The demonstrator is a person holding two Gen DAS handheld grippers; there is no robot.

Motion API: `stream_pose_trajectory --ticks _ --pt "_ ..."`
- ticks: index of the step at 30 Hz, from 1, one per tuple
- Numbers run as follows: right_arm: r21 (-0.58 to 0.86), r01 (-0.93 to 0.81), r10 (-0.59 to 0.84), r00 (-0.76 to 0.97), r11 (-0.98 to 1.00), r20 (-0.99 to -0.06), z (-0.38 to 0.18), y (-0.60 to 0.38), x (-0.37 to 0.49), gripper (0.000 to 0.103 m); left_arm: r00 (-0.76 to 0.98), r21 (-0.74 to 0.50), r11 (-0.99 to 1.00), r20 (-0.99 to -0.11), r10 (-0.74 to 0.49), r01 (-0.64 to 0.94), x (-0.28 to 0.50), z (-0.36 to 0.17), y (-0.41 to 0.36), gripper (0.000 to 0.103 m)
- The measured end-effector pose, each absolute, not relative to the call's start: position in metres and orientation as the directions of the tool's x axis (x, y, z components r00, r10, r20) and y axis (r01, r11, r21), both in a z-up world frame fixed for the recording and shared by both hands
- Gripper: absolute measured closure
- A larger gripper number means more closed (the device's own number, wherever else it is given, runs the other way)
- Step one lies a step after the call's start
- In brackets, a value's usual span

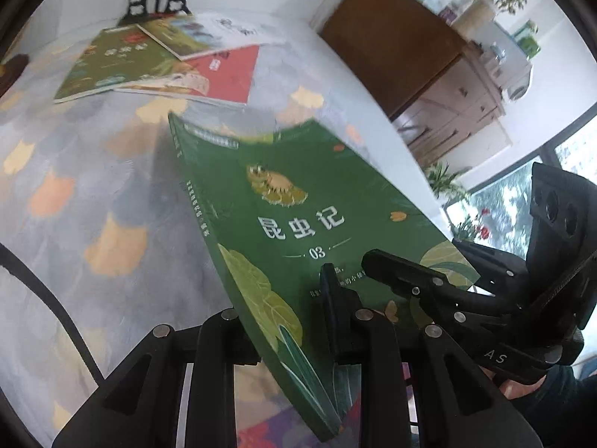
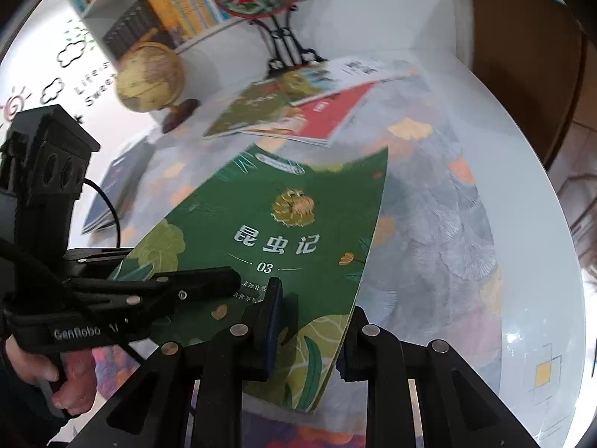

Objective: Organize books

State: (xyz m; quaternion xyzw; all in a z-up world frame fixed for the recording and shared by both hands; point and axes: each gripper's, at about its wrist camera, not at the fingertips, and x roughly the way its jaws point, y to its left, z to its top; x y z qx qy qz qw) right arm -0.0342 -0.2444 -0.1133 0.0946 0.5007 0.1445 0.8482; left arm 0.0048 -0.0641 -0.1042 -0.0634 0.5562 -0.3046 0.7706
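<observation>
Both hand-held grippers are gripping the same book: the left gripper (image 1: pixel 294 321) is pinching the near bottom edge of the green paperback book with the insect drawing and white title (image 1: pixel 298 231), its spine edge showing between the black fingers, while the right gripper (image 2: pixel 309 332) is clamping the book's opposite near corner, its jaws closed on the cover. In each wrist view the other gripper is reaching in from the side, with a person's hand (image 2: pixel 63 373) wrapping its handle. Held tilted, the book is hanging above the round table with the grey-and-orange patterned cloth (image 2: pixel 447 205), clear of its surface. Farther back on the table, a loose pile of thin books with red, green and white covers (image 2: pixel 298 108) is lying overlapped, just in front of a black metal stand (image 2: pixel 287 48). At the far left, a yellowish globe on a dark base (image 2: pixel 153 78) is standing near a dark blue book (image 2: pixel 119 186) lying flat. Behind them, a white bookshelf packed with upright books (image 2: pixel 186 3) is filling the background.
</observation>
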Motion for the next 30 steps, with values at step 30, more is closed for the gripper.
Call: stream_pose_trajectory --ticks 30 --pt "0.181 -0.519 0.511 0.611 0.835 -0.604 0.025 -0.104 -0.114 0.080 0.613 -0.365 0.889 -0.646 -0.456 0.277 -0.092 0.027 0.080 0.081"
